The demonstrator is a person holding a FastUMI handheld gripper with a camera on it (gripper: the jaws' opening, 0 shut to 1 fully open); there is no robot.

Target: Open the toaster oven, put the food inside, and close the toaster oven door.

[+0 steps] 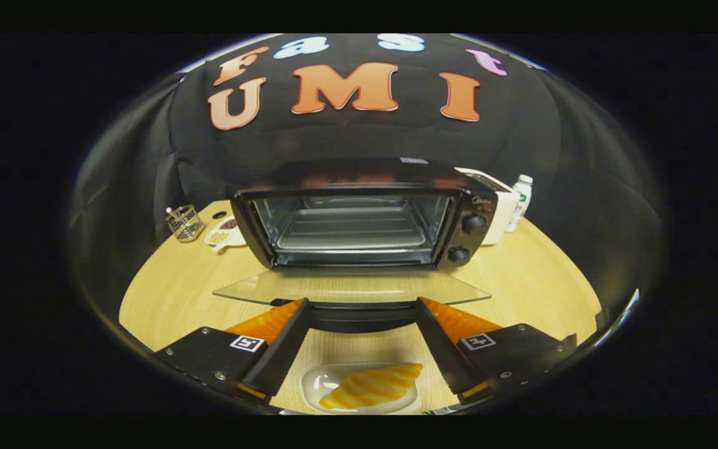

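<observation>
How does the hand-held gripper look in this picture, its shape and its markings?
The hand-held gripper has two long straight fingers that taper forward. Each sits on a flat black plate with small screws and one square black-and-white marker. No cable or sleeve is visible.

The gripper (359, 302) is held level, its two fingers (281, 340) spread wide apart and pointing straight ahead. The jaws are parted with nothing pressed between them; the tips reach forward side by side, and both finger bases sit low and symmetric at either side.
</observation>
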